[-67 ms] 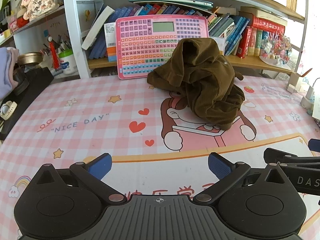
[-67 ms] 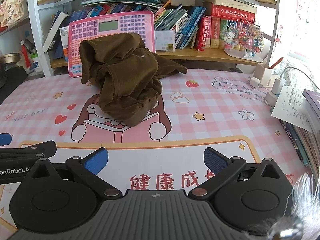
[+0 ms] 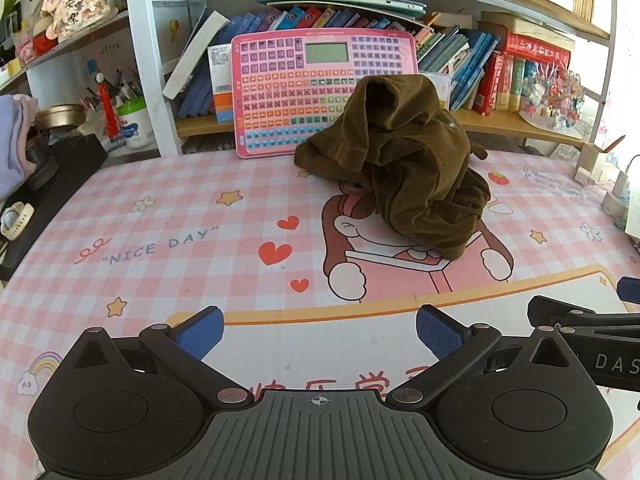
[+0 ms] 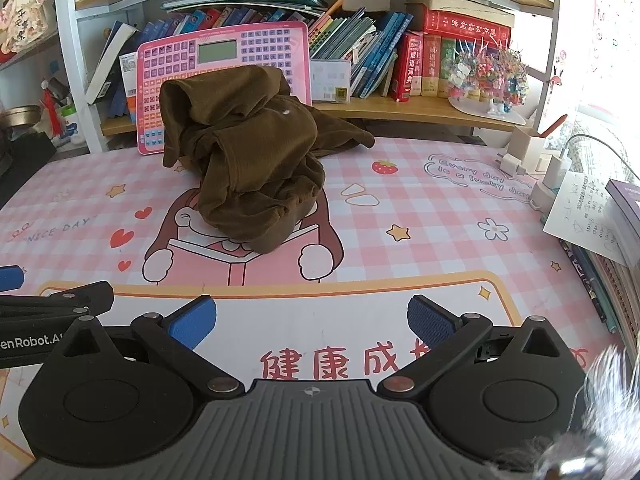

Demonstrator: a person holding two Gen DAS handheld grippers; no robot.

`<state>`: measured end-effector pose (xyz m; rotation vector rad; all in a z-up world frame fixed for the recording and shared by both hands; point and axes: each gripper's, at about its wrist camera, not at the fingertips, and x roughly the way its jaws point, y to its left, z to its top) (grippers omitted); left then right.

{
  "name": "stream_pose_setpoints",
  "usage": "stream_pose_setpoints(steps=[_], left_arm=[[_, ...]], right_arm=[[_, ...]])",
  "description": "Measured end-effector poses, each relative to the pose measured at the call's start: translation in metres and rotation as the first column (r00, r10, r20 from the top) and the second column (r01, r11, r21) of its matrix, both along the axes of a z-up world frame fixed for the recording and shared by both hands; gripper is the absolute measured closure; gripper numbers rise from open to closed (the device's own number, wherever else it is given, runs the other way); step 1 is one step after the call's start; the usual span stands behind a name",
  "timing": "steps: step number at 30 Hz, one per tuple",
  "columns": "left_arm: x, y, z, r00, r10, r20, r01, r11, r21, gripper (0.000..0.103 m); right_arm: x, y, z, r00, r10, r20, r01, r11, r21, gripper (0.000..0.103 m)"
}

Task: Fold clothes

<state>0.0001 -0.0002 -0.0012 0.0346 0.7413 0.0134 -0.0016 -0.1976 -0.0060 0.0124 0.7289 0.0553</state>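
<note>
Brown garment, pink checked mat

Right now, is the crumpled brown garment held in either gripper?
No, the crumpled brown garment lies heaped on the pink checked mat, beyond both open grippers.

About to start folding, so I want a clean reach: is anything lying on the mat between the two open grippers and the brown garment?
Nothing visible: only bare pink desk mat lies between the left gripper, the right gripper and the crumpled brown garment.
</note>
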Motion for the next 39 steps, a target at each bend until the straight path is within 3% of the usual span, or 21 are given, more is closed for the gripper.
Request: stream_pose_setpoints(steps=[39], left_arm=[[0.0058,0.0004,-0.0036,0.999,-0.008,-0.037,0.009,1.0,0.016,0.0]], right_arm=[[0.0036,0.0015,-0.0036,1.0,-0.004,-0.019,0.004,1.0,-0.012,0.0]])
